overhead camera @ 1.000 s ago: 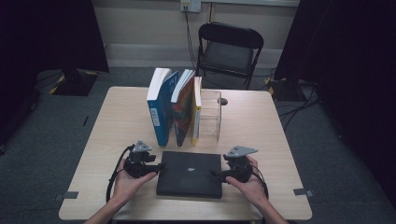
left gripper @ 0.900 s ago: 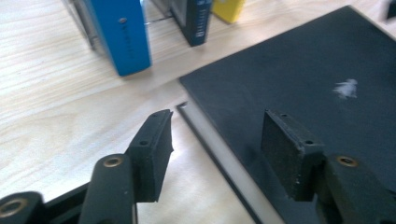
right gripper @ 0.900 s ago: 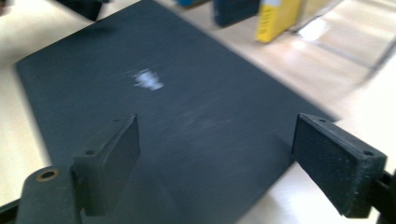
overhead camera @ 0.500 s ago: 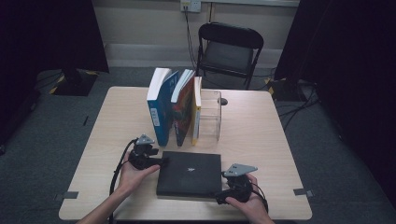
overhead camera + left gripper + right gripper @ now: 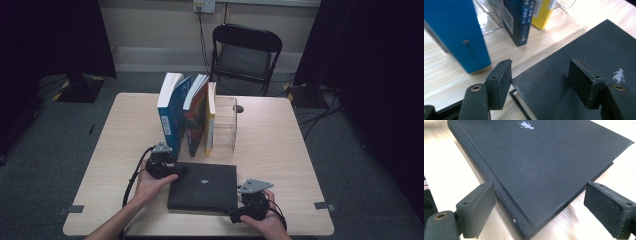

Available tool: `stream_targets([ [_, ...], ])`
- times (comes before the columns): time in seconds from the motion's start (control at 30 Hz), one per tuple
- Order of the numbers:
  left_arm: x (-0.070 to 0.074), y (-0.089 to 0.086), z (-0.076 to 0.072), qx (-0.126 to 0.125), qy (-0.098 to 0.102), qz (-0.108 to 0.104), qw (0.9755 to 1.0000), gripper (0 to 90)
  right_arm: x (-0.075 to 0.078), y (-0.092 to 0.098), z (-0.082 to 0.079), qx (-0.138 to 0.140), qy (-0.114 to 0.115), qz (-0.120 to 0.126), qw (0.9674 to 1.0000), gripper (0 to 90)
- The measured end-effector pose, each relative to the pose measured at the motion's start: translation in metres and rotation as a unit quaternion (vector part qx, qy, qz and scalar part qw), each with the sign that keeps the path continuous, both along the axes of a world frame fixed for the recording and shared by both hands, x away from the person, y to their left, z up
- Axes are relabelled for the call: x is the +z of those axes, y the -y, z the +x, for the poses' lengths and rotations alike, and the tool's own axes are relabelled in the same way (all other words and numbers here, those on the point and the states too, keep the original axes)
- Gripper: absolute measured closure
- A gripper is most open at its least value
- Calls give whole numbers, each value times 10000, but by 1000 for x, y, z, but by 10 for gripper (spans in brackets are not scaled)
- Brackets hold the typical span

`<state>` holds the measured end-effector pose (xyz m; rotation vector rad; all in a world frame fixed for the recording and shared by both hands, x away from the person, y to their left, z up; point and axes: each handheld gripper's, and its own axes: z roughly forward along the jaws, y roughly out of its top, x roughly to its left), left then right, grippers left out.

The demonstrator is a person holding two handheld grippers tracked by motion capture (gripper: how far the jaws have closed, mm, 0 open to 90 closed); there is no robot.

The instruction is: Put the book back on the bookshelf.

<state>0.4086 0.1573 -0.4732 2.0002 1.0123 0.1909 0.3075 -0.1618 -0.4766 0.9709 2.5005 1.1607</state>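
Observation:
A black book (image 5: pixel 202 186) with a small white figure on its cover lies flat near the table's front edge. My left gripper (image 5: pixel 172 170) is at its far left corner. In the left gripper view the jaws of this gripper (image 5: pixel 541 85) have just been opening and stand apart around that corner of the book (image 5: pixel 579 50), pressing on nothing. My right gripper (image 5: pixel 239 216) is at the near right corner. Its jaws (image 5: pixel 540 212) have also just been opening and straddle the corner of the book (image 5: pixel 544 162) without touching it.
Behind the black book stand a blue book (image 5: pixel 170 117), a dark one (image 5: pixel 196 122) and a yellow one (image 5: pixel 210 120), leaning against a clear bookend (image 5: pixel 226 125). A black chair (image 5: pixel 245 50) is beyond the table's (image 5: pixel 280 145) far edge.
Both grippers left the middles of the book's side edges. The left one moved away from me to the far left corner, the right one came toward me to the near right corner. The book stayed put.

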Motion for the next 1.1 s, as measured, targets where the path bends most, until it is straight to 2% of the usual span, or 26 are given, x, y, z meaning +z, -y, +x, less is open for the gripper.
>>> stream_targets([
  [0.03,-1,2,-1,28,62,-5,10000,341,0,0,0,-5,14,-12,10000,99],
  [0.17,-2,2,-1,41,52,-53,10000,330,0,0,0,-10,-30,-25,10000,101],
  [0.2,-1,2,0,14,58,-36,10000,328,0,0,0,-10,-68,-34,10000,107],
  [0.23,-2,2,0,-21,74,-15,10000,324,-1,0,0,56,-183,-38,9998,144],
  [0.27,-2,2,0,-20,81,-63,9999,320,-3,0,0,119,-292,-58,9995,140],
  [0.37,-2,3,1,-54,78,-41,9999,313,-5,-4,0,145,-308,-197,9992,122],
  [0.53,1,2,4,-209,-59,43,9998,311,-4,-3,3,167,-476,-192,9985,121],
  [0.73,1,-1,0,-221,-76,64,9997,310,-2,-2,3,242,-458,-212,9984,151],
  [0.8,1,-3,-1,-266,-157,54,9995,310,-1,0,3,263,-449,-187,9985,175],
  [1.1,3,-11,-21,-352,-245,129,9990,308,2,9,5,318,-464,-114,9984,236],
])
